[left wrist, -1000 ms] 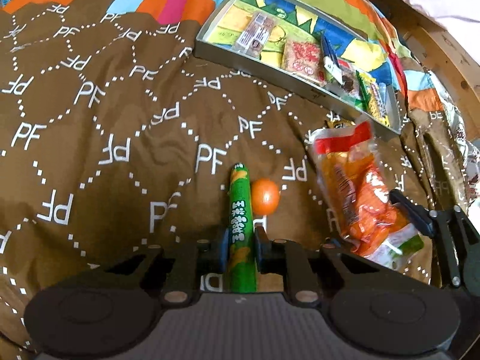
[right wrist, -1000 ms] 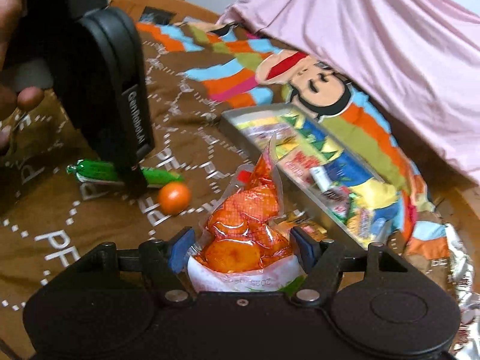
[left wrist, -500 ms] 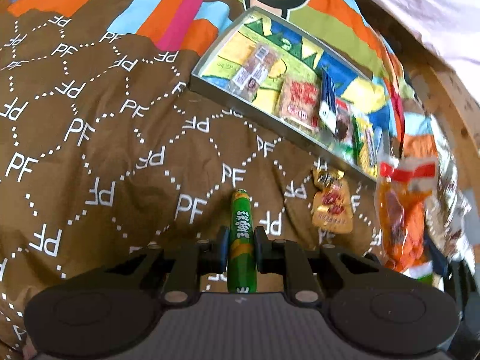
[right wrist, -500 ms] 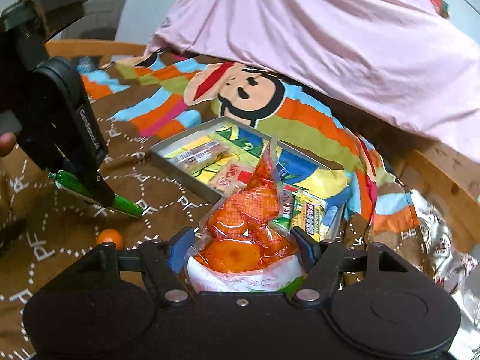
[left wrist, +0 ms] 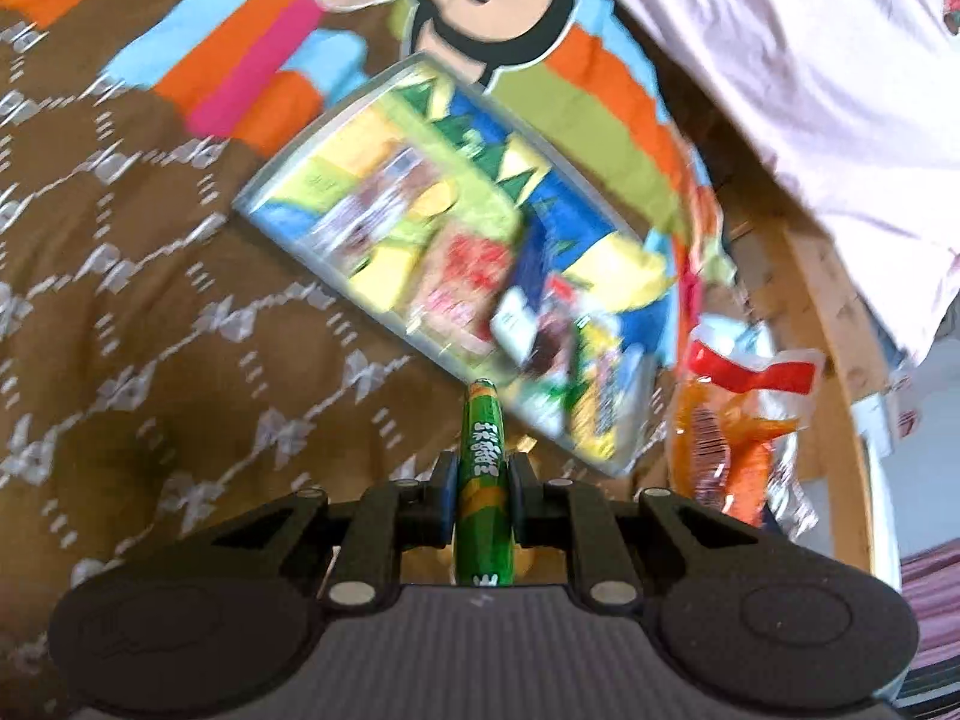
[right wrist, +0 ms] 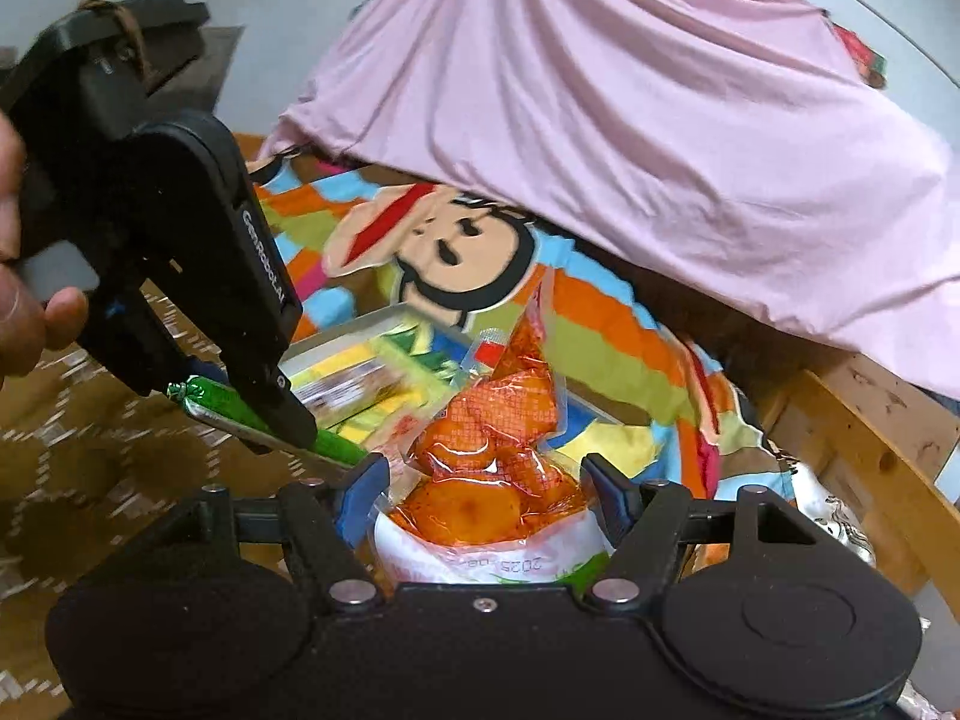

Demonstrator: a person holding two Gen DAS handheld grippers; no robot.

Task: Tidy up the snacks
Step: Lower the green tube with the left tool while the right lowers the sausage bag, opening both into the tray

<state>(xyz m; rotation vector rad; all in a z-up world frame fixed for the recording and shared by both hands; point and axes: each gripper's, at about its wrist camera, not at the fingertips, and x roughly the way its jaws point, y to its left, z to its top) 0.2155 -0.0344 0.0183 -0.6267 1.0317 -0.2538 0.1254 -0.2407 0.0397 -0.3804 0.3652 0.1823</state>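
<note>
1. Since the earlier frames both grippers have lifted off the brown patterned blanket (left wrist: 150, 312) and swung toward the tray (left wrist: 282, 222); the small orange ball that lay beside the green stick is no longer in view.
2. Left wrist view: the left gripper (left wrist: 482, 483) has its jaws pressed together on the green snack stick (left wrist: 482, 456), which points forward along the fingers, its far tip overlapping the tray's near wall in the picture. The tray, blurred, lies tilted across the blanket with several wrapped snacks inside. At the right edge hangs the orange snack bag (left wrist: 726, 438), clear of the blanket.
3. Right wrist view: the right gripper (right wrist: 486, 495) pinches the orange snack bag (right wrist: 498, 450) between its two blue pads, the bag standing upright with its sealed top up. To the left, a hand (right wrist: 18, 300) holds the left gripper (right wrist: 288, 426), clamped on the green stick (right wrist: 210, 402), above the tray's near corner (right wrist: 336, 348). A pink cloth (right wrist: 630, 150) is draped behind.
</note>
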